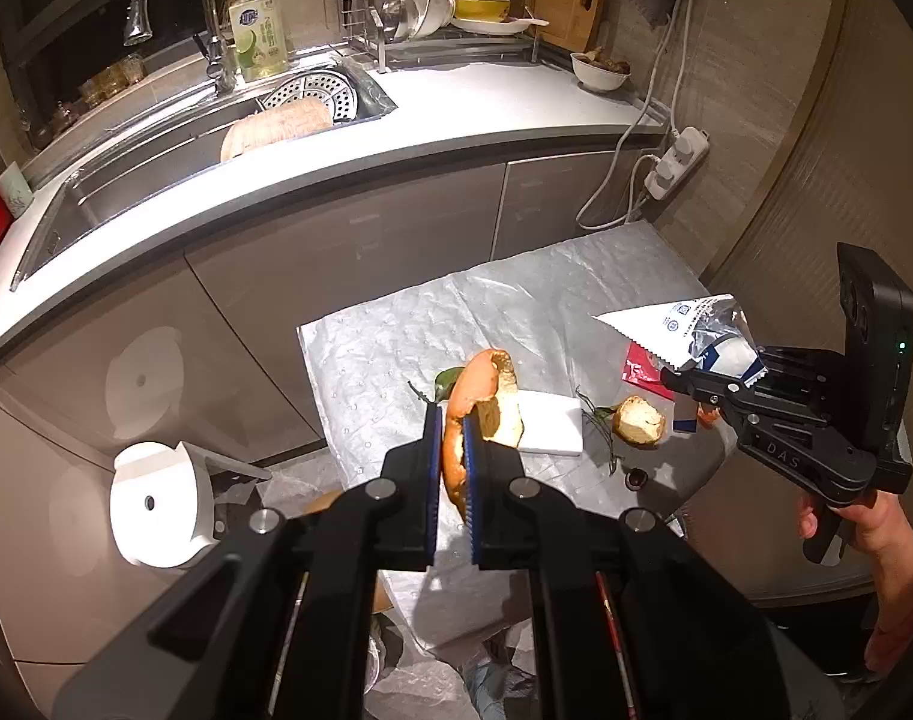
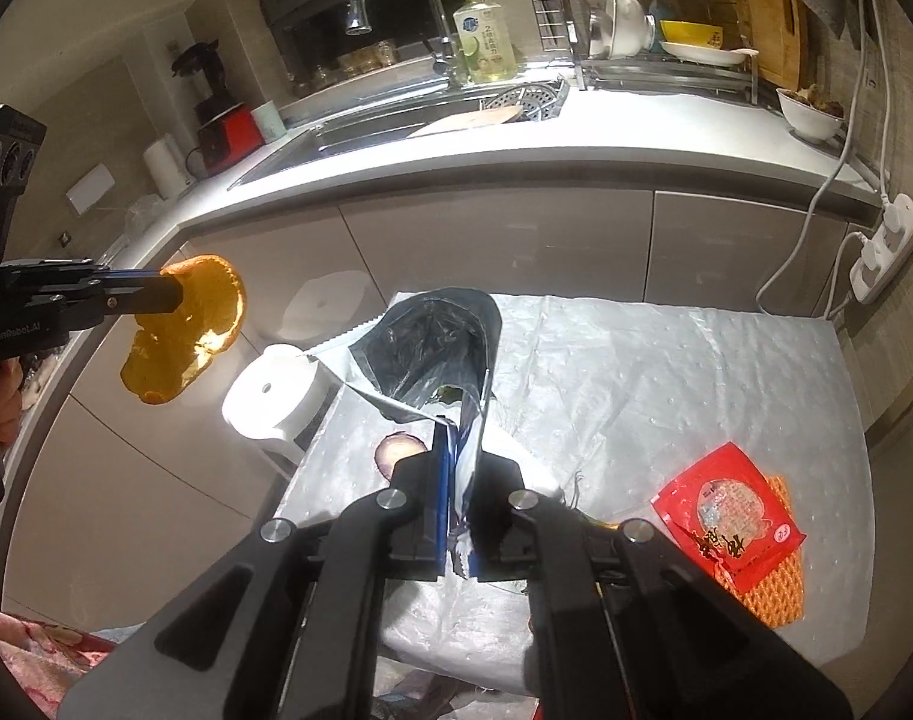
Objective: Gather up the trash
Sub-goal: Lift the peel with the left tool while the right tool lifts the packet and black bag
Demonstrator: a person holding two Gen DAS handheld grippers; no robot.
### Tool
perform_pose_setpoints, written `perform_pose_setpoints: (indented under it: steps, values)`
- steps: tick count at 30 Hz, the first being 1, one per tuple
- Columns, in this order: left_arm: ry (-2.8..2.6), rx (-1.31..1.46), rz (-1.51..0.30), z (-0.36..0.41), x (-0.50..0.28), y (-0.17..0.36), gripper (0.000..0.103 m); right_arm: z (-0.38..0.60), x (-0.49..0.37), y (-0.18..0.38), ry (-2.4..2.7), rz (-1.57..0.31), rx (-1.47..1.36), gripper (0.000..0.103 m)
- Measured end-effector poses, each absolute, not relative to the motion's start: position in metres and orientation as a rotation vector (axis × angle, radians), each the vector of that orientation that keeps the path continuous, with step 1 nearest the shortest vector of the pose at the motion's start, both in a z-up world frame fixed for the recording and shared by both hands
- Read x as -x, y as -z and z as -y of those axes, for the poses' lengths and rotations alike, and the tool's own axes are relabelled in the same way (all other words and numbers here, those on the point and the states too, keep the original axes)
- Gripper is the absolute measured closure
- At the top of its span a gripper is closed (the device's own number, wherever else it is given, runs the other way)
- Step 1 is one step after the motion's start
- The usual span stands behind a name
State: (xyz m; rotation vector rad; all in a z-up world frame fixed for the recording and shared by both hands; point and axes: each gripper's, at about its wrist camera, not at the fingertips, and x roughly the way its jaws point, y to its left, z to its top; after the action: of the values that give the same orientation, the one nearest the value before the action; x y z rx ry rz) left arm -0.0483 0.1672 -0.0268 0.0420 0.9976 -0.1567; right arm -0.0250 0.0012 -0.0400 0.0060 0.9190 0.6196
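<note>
Your left gripper is clamping a curled piece of orange peel between its blue-padded jaws, and you are holding it in the air off the left edge of the low table covered in crinkled silver sheeting, in front of the grey cabinet doors. A white paper roll on its stand is sitting on the floor just beside the table's left edge.

Your right gripper is pinching the torn edge of an opened foil snack bag with a blue and white print, jaws together on it. You are holding the bag up above the table's left half, its dark mouth gaping towards the cabinets.

On the sheeting, a white rectangular foam block is lying near the middle, with a second, cupped piece of orange peel just to its right. Further right, a red printed snack packet is lying near the table's right edge, partly covering an orange mesh piece.
</note>
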Motion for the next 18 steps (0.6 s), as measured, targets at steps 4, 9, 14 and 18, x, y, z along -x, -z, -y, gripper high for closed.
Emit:
perform_pose_setpoints:
  steps: [4,9,14,18]
  values:
    - [0.154,-0.050,-0.993,-0.166,0.054,0.024,0.096,-0.004,0.028,0.035,-0.633,-0.914,-0.002,0.098]
    - [0.154,-0.034,-0.993,-0.166,0.061,0.021,0.096,-0.005,0.037,0.031,-0.648,-0.917,0.006,0.098]
    - [0.168,-0.047,-0.986,-0.161,0.073,0.018,0.096,-0.003,0.049,0.032,-0.645,-0.926,0.007,0.098]
    - [0.181,-0.063,-0.988,-0.156,0.084,0.017,0.096,0.000,0.058,0.030,-0.627,-0.920,-0.001,0.098]
